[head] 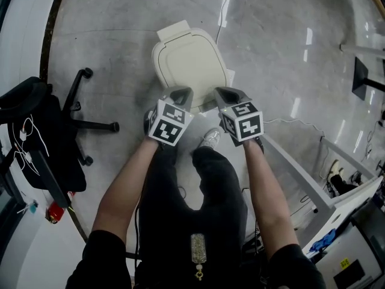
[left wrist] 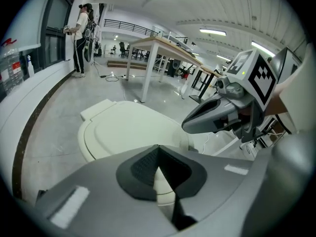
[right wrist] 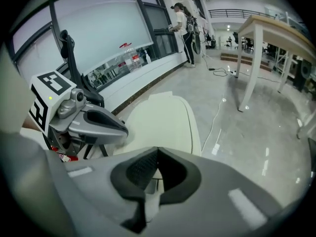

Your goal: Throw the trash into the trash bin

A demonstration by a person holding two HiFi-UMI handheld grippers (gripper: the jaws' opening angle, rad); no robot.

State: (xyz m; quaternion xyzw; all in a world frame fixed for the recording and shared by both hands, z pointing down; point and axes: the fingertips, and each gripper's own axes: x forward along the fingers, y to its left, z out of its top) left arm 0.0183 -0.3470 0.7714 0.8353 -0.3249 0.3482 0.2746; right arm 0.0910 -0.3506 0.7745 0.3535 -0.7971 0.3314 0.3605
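Note:
A cream trash bin [head: 189, 62] stands on the grey floor with its lid down. My left gripper [head: 180, 94] and right gripper [head: 227, 95] hover side by side over the bin's near edge, both pointing down at it. In the left gripper view the jaws [left wrist: 158, 149] meet at the tips with nothing between them, above the bin's lid [left wrist: 128, 127]; the right gripper [left wrist: 217, 115] shows beside it. In the right gripper view the jaws [right wrist: 157, 152] are likewise shut and empty over the bin [right wrist: 163, 120]. No trash is in sight.
An office chair [head: 78, 125] stands to the left, a white table frame [head: 301, 179] to the right. My shoe [head: 210, 138] is next to the bin's near side. A cable [head: 224, 8] runs over the floor beyond. A person [left wrist: 81, 38] stands far off by the window.

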